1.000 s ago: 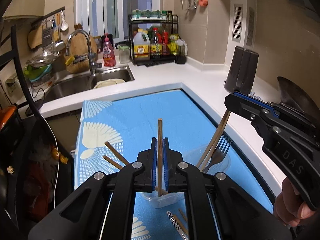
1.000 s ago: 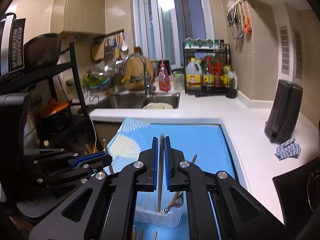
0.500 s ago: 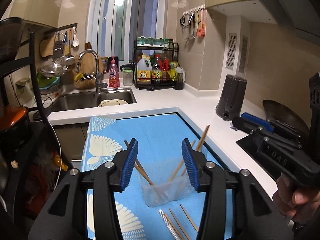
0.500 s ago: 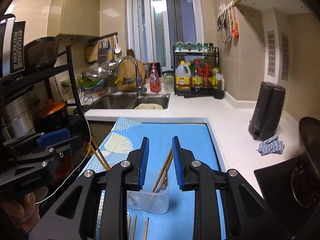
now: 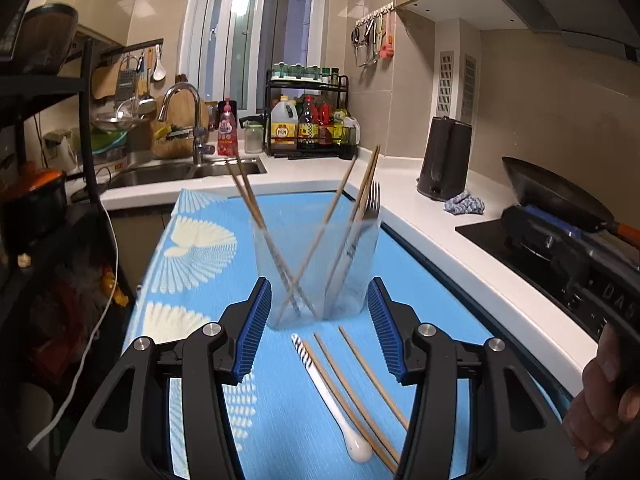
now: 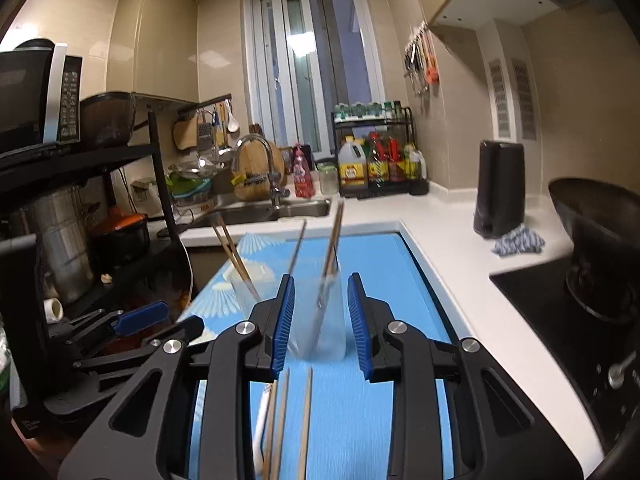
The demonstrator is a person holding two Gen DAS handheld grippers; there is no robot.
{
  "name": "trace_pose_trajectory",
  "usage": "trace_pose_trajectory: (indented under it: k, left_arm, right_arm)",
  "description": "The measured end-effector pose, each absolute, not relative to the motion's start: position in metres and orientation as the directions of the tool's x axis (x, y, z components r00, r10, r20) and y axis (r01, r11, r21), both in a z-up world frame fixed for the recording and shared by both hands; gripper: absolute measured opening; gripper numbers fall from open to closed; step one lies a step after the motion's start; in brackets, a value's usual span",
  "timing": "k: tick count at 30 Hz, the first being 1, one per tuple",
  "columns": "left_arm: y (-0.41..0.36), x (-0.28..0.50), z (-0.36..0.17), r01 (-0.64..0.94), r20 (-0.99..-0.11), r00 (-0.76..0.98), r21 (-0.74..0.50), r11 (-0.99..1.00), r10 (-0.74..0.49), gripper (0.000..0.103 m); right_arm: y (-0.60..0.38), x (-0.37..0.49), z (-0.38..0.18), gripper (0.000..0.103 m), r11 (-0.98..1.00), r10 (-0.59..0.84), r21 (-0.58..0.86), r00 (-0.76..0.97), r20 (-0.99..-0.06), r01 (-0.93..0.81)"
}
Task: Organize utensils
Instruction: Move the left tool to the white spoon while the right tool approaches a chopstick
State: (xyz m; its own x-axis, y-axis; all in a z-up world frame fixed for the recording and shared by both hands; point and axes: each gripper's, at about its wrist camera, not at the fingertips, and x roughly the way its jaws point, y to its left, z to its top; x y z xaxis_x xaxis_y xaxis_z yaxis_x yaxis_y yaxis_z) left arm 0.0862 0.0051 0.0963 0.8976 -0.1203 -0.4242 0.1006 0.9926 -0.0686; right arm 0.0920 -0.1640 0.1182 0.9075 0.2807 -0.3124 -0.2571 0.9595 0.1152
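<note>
Chopsticks (image 5: 316, 236), fork (image 5: 366, 216) in clear cup (image 5: 316, 272) | both tongs just opening, empty

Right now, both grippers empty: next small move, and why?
Probably lower the left gripper onto a loose chopstick on the blue mat. Its jaws have just opened and hold nothing; three chopsticks and a white spoon lie outside the clear container.

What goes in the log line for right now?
left gripper: open, empty | right gripper: open, empty | clear cup: chopsticks, fork | mat: spoon, three chopsticks

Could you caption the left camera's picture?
Open left gripper faces a clear cup of chopsticks above a blue mat.
</note>
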Motion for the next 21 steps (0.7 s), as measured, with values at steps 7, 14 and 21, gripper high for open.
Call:
trace_pose_trajectory:
  k: [7, 14, 21]
  left_arm:
    - [0.018, 0.07, 0.054, 0.023, -0.441, 0.896, -0.078, 0.997, -0.056, 0.05]
    - [0.034, 0.083, 0.02, -0.009, -0.565, 0.821, -0.145, 0.989, -0.076, 0.031]
    - [0.009, 0.078, -0.007, 0.061, -0.61, 0.778, -0.169, 0.984, -0.153, 0.026]
  right_arm:
    - [-0.17, 0.079, 0.049, 0.028, 0.96, 0.278, 0.151, 0.861, -0.426, -0.235]
    - [-0.154, 0.072, -0.016, 0.014, 0.942, 0.333, 0.178, 0.753, -0.567, -0.283]
    - [-0.14, 0.07, -0.041, 0.015, 0.93, 0.36, 0.181, 0.695, -0.622, -0.32]
